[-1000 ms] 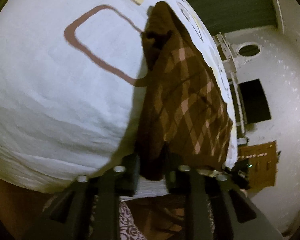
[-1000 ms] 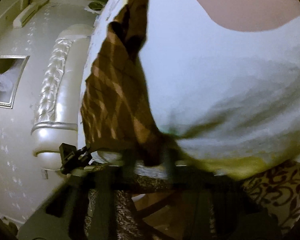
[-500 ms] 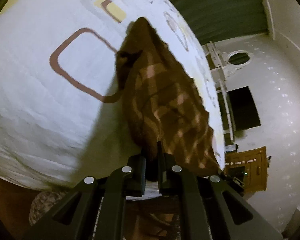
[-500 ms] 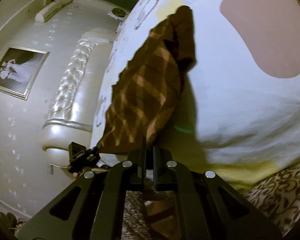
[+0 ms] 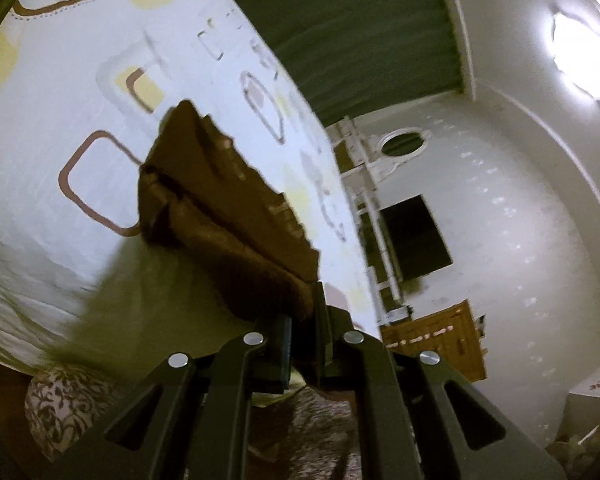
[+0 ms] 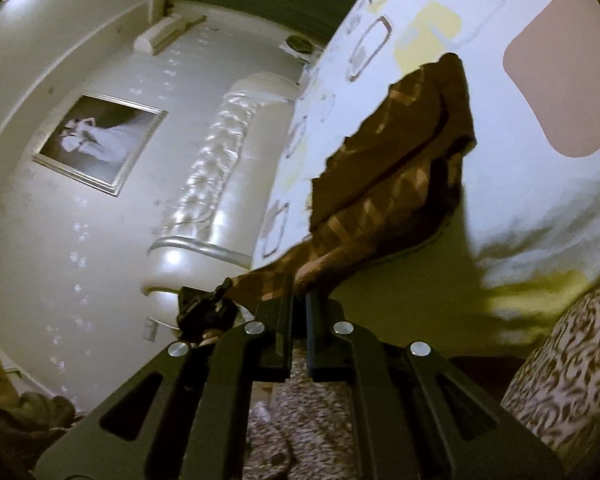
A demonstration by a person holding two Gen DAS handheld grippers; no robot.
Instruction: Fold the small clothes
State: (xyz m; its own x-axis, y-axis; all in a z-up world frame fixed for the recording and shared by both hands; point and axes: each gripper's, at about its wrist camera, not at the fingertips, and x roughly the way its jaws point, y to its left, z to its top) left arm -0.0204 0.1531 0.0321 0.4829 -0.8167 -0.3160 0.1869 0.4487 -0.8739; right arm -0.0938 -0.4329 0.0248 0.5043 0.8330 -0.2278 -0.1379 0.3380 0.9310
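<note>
1. My left gripper point(image 5: 303, 320): jaws pinching a corner of the brown checked cloth point(image 5: 220, 208).
2. My right gripper point(image 6: 299, 304): jaws pressed tight on another corner of that cloth point(image 6: 396, 176).
3. Cloth runs forward from both jaws, stretched between them; its far end sags onto the white patterned bed sheet point(image 5: 60, 92).
4. Padded headboard point(image 6: 220, 168) left of the bed in the right view.
</note>
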